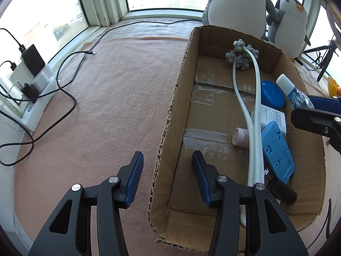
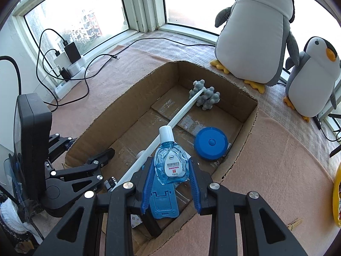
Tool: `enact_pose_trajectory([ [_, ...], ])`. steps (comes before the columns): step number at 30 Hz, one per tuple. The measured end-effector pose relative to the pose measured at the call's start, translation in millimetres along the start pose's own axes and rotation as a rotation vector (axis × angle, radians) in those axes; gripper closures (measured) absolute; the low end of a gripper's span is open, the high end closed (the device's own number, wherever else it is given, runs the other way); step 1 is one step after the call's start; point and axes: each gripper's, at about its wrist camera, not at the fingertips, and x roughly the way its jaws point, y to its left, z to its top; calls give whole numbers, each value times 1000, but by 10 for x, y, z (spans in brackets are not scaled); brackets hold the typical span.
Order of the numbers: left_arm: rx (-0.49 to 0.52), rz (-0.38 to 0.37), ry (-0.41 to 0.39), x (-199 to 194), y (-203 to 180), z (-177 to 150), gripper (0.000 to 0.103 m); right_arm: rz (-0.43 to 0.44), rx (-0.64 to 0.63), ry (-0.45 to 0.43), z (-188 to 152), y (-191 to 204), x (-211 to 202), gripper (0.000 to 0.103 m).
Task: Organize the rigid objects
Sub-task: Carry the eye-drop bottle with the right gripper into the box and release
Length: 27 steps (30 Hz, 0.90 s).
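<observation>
Cardboard in the left wrist view: near wall of the open box [image 1: 170, 111] between the blue pads of the left gripper [image 1: 167, 179]; pitched steeply down over the pink cloth [image 1: 106, 106]; jaws parted, one pad outside the wall, one inside, neither pressing on it; nothing held. At the right edge, reaching in over the box, the right gripper [image 1: 301, 106], clamped on a clear blue eye-drop bottle [image 1: 296, 93], white cap towards the far end.

From the right wrist view: pointing steeply down above the near end of the box [image 2: 247, 115]; jaws drawn narrow, both pads against the bottle [image 2: 168, 149]; held label up, above the box floor. Directly below, a blue flat plate [image 2: 164, 204]; beside it a long white tube [image 2: 181, 115] and a round blue tape measure [image 2: 211, 143]. At the left, black fingers of the left gripper [image 2: 85, 149] at the box wall.
</observation>
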Motion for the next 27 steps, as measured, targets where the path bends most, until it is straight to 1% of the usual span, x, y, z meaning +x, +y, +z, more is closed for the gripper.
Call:
enact_pose_trajectory([
  [9, -2, -1, 1, -2, -16, 0, 56, -4, -9, 11, 30, 13, 82, 74],
  [14, -2, 1, 1, -3, -19, 2, 56, -10, -15, 3, 43, 12, 69, 74],
  [15, -2, 1, 0, -3, -21, 2, 56, -11, -14, 3, 47, 11, 67, 73],
  [17, -2, 1, 0, -3, -19, 2, 56, -14, -13, 4, 55, 5, 66, 67],
  [18, -1, 1, 0, -3, -20, 2, 56, -13, -11, 2, 58, 1, 63, 66],
  [27, -1, 0, 0, 0, -9, 4, 56, -18, -2, -4, 32, -15, 20, 65],
])
